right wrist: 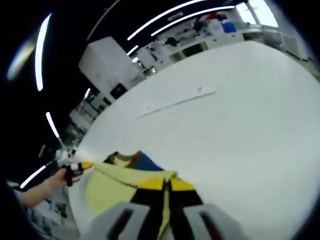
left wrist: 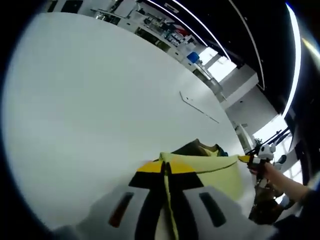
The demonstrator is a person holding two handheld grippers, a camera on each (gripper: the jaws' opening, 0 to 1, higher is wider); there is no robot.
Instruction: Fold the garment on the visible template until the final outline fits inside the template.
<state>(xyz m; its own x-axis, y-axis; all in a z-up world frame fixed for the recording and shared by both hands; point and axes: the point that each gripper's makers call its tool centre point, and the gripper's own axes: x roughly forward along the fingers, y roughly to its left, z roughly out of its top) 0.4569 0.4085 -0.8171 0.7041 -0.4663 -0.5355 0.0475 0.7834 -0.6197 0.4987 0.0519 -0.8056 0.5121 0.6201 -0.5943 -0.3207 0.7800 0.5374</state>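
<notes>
Garment (left wrist: pixel 210 167) stretched between both grippers above the white counter (left wrist: pixel 90 100): left gripper (left wrist: pixel 167 169) and right gripper (right wrist: pixel 166 184) each pinching a yellow edge. Counter beyond lies wide open.

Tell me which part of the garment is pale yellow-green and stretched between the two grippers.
The top layer, held taut between left gripper and right gripper; the darker brown and blue part bunches behind it.

White table (left wrist: pixel 100 100), ceiling light strips (left wrist: pixel 200 22), bright windows (left wrist: pixel 220 62)
</notes>
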